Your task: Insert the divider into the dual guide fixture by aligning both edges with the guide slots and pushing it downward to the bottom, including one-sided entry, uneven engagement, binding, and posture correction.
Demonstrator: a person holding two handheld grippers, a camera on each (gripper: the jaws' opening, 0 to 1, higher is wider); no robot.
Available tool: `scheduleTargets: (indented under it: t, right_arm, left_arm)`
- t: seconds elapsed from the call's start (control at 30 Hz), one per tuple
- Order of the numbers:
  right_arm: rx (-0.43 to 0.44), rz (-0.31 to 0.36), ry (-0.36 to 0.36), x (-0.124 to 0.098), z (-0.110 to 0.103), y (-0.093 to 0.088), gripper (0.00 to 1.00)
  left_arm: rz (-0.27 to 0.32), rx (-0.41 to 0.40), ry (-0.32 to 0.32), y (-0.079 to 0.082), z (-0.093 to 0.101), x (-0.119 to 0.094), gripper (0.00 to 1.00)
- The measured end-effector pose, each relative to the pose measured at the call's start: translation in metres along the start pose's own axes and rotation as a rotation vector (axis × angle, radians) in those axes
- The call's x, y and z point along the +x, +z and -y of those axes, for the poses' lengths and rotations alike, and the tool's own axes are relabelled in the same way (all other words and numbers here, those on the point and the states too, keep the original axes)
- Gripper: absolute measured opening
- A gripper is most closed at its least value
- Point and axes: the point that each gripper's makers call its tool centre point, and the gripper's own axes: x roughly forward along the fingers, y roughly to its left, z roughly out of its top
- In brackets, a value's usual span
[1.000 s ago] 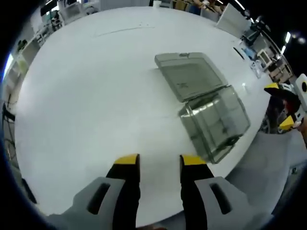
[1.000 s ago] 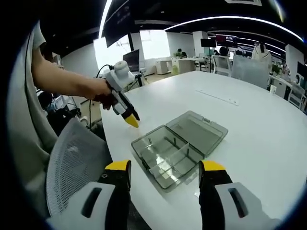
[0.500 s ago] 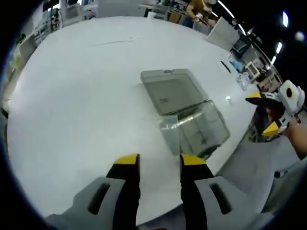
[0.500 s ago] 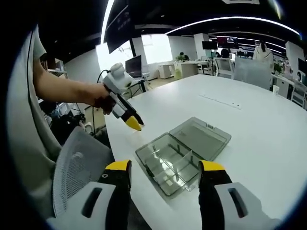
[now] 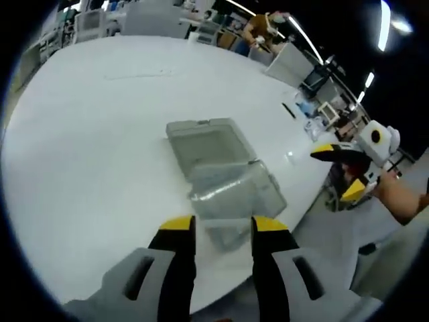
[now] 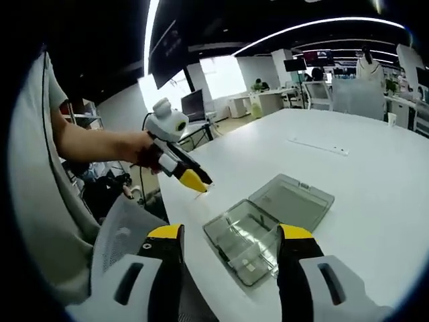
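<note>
1. The left gripper hangs over the white table, yellow-tipped jaws apart with nothing between them
2. A clear plastic box lies just beyond the tips, its lid open flat on the table
3. The right gripper hovers off the table's edge, jaws spread, held by a hand

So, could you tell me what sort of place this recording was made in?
Most likely an open-plan office or lab: a large white table, rows of desks with monitors, long ceiling strip lights and a mesh office chair.
</note>
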Motion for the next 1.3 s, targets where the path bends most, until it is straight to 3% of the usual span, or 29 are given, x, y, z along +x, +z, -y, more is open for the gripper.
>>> scheduleTargets:
  t: [0.17,0.47,1.0,1.3]
  right_arm:
    - [0.024,0.022,0.036,0.000,-0.005,0.006,0.53]
    - [0.110,0.083,0.126,-0.004,-0.013,0.020,0.53]
    - [0.199,0.140,0.207,-0.008,-0.015,0.031,0.52]
    - [0.227,0.165,0.248,-0.007,-0.019,0.037,0.52]
  left_arm:
    - [0.032,-0.010,-0.073,0.006,0.016,0.001,0.29]
    - [0.079,0.051,-0.191,0.018,0.046,0.004,0.29]
    - [0.142,0.092,-0.389,0.027,0.091,0.002,0.29]
    - [0.153,0.100,-0.450,0.026,0.104,0.002,0.29]
